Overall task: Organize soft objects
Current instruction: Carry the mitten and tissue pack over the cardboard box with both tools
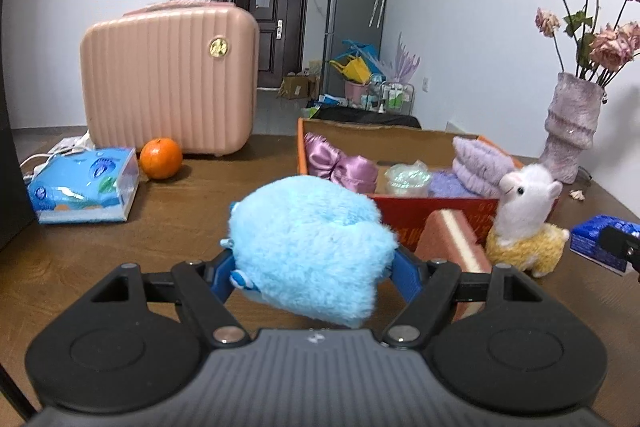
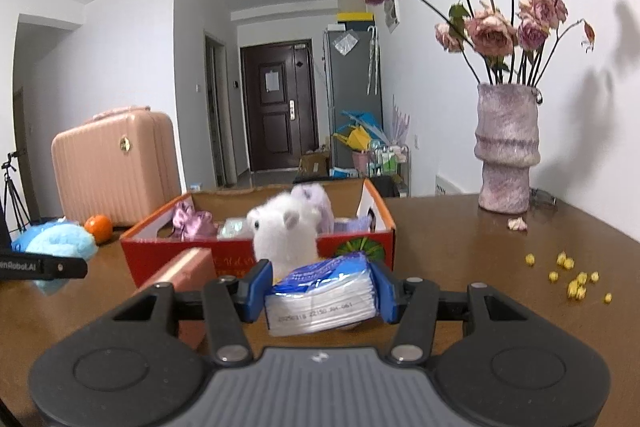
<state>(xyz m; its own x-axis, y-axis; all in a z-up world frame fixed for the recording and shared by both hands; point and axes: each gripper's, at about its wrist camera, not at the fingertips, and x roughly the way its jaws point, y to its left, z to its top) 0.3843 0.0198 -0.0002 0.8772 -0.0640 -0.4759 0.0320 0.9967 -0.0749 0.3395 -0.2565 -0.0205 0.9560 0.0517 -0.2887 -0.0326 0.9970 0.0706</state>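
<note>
- On the table (image 1: pixel 192 211), near its middle, stands an open red box (image 1: pixel 440 205) that already holds a satin pouch (image 1: pixel 340 163), a clear tub (image 1: pixel 408 179) and rolled towels (image 1: pixel 480 163).
- Left gripper (image 1: pixel 312 267): its jaws are clenched on a blue plush (image 1: pixel 312 243), which bulges out past both blue pads. It hangs clear of the table, short of the box's near-left corner.
- Right gripper (image 2: pixel 320 291): its jaws are grasping a tissue pack (image 2: pixel 322 295), squeezed between the pads and pointed at the box's front wall (image 2: pixel 348 247).
- Between the right gripper and the box stands an alpaca toy (image 2: pixel 280 235), just outside the front wall; a pink sponge (image 2: pixel 188 267) leans beside it. Both are yet to be sorted.
- Step in hand, as I judge it: both hands are carrying soft things to the box, with neither yet over the opening.
- Next move for the left: lift the plush over the near rim and let go above the free patch in front of the pouch; it is bulky and may catch the wall.
- Next move for the right: rise above the alpaca's head before crossing, or it will be knocked over.
- An orange (image 1: pixel 161 159), a pink case (image 1: pixel 168 79) and a vase (image 2: pixel 506 151) are not soft and can stay where they are.
</note>
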